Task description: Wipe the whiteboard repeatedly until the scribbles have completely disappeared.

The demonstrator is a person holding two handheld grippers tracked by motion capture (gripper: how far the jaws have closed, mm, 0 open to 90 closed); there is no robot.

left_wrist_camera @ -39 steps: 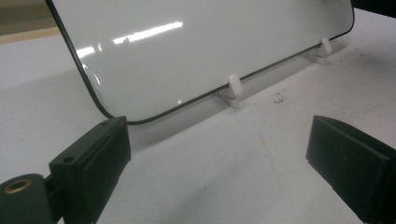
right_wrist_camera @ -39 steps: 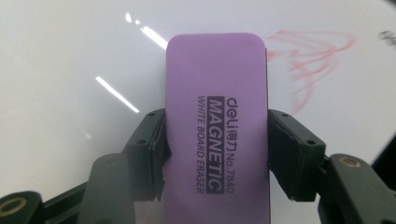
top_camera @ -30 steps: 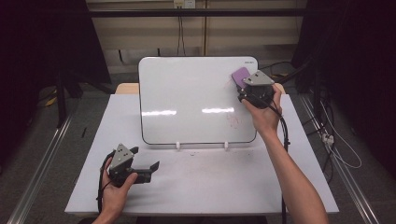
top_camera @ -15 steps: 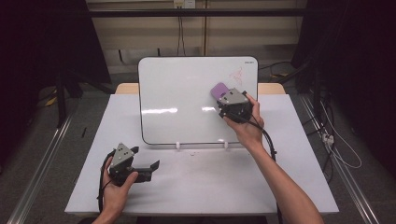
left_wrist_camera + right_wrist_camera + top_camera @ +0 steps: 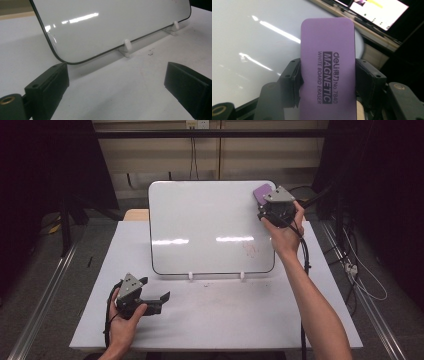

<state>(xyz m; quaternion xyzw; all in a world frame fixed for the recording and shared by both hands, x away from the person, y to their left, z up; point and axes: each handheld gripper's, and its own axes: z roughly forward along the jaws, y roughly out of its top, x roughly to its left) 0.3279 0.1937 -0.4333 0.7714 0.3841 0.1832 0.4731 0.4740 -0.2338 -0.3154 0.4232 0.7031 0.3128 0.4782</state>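
A whiteboard (image 5: 210, 227) leans back on two small white feet at the middle of the table. A faint red smudge (image 5: 250, 249) marks its lower right. My right gripper (image 5: 265, 205) is at the board's top right corner, shut on a purple whiteboard eraser (image 5: 261, 193) that lies against the board. In the right gripper view the eraser (image 5: 328, 67) stands between both jaws, its printed face toward the camera. My left gripper (image 5: 157, 292) rests near the table's front left, open and holding nothing. In the left gripper view its jaws stand wide apart, facing the board's lower edge (image 5: 100, 52).
The white table (image 5: 215, 320) has free surface in front of the board. A white foot (image 5: 127, 47) props the board. Cables (image 5: 365, 280) lie on the floor to the right. A lit screen (image 5: 377, 11) is behind the board.
My right gripper swept the eraser down and left across the board, then back up to the top right corner. The left gripper stayed still.
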